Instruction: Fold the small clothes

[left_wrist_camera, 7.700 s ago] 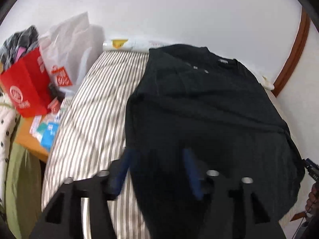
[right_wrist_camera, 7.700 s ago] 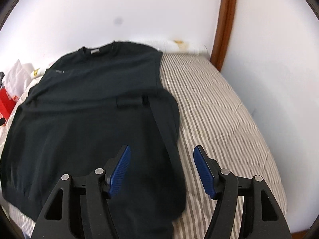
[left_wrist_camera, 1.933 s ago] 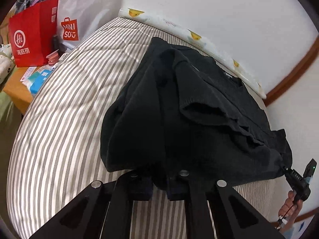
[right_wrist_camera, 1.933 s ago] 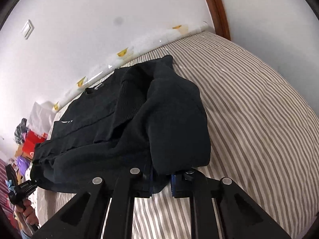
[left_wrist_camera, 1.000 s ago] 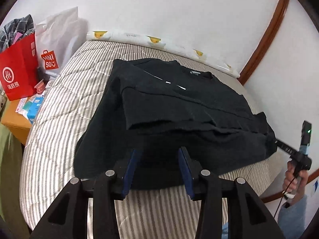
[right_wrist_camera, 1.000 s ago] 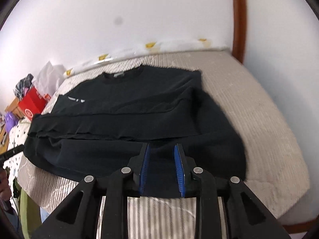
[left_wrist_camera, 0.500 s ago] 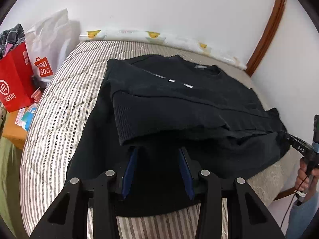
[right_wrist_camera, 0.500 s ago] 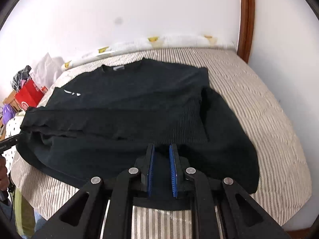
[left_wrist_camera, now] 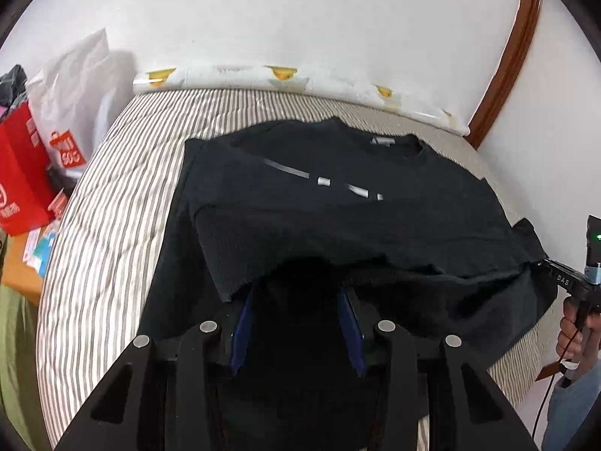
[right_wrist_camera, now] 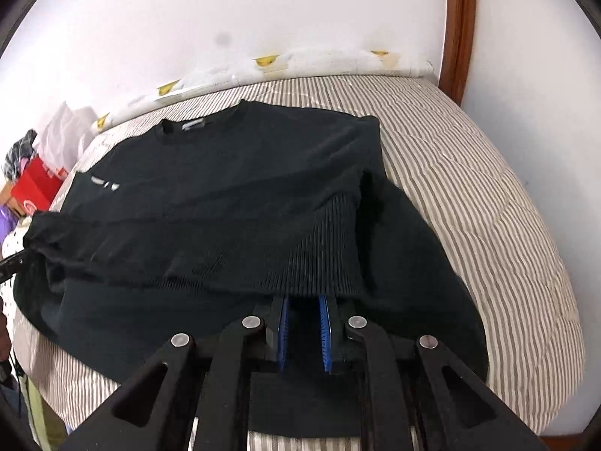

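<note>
- A red paper bag (left_wrist_camera: 18, 176) and a white plastic bag (left_wrist_camera: 75, 105) are seen at the far left, beside the bed.
- A striped bed cover (left_wrist_camera: 112, 203) is spread over the bed, and its grey and white lines are seen on both sides of the clothing.
- A black sweater (left_wrist_camera: 338, 203) is laid flat in the middle of the bed, with its neck at the far end by the wall.
- The near part of the sweater is folded back over itself, so a ribbed hem (right_wrist_camera: 323, 240) is seen lying across the top layer.
- Small silver marks (left_wrist_camera: 323, 181) are seen on the chest of the sweater.
- The left gripper (left_wrist_camera: 298, 295) is held low at the near edge, with its blue pads (left_wrist_camera: 244, 323) spread apart and nothing squeezed between them. The tips are hidden under the folded edge.
- The right gripper (right_wrist_camera: 303, 302) is held at the near edge too. A small gap is seen between its blue pads (right_wrist_camera: 282, 332), and no cloth is pinched there. Its tips are tucked under the ribbed hem.
- A long white pillow roll (right_wrist_camera: 300, 64) with yellow spots is laid along the wall at the far end.
- A brown wooden post (right_wrist_camera: 456, 30) is seen at the far right corner.
</note>
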`<state>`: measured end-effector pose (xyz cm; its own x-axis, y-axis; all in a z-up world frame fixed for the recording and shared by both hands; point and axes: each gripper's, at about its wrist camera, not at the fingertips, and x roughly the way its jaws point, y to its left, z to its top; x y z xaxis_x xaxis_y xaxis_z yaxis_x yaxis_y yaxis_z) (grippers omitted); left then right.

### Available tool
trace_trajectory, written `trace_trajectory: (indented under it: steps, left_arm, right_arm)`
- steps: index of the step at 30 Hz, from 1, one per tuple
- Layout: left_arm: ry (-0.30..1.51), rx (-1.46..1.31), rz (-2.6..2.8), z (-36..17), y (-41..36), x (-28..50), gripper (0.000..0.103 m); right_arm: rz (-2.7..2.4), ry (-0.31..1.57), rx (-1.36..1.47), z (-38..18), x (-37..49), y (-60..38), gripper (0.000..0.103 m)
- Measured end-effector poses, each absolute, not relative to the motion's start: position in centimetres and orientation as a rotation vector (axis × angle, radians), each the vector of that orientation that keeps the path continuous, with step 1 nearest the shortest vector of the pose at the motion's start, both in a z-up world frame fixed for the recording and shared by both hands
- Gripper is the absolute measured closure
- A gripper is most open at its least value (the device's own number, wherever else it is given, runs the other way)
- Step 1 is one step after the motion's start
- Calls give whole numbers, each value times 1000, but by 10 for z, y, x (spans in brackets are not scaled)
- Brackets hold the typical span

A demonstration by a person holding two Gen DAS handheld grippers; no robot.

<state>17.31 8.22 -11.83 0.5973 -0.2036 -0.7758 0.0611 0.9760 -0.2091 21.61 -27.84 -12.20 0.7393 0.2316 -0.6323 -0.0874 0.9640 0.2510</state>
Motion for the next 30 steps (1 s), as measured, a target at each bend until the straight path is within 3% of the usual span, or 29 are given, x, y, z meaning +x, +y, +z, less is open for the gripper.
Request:
trace_trajectory:
  steps: [15, 21, 30]
  left_arm:
    - [784, -220, -186, -76, 87, 239, 63]
    - [780, -198, -161, -72, 101, 224, 61]
    - [914, -216, -122, -119, 118, 214, 60]
  right_arm:
    - [190, 607, 350, -69, 286, -290, 92]
    - [193, 475, 298, -38, 247, -295, 72]
    - [310, 718, 122, -96, 255, -251, 72]
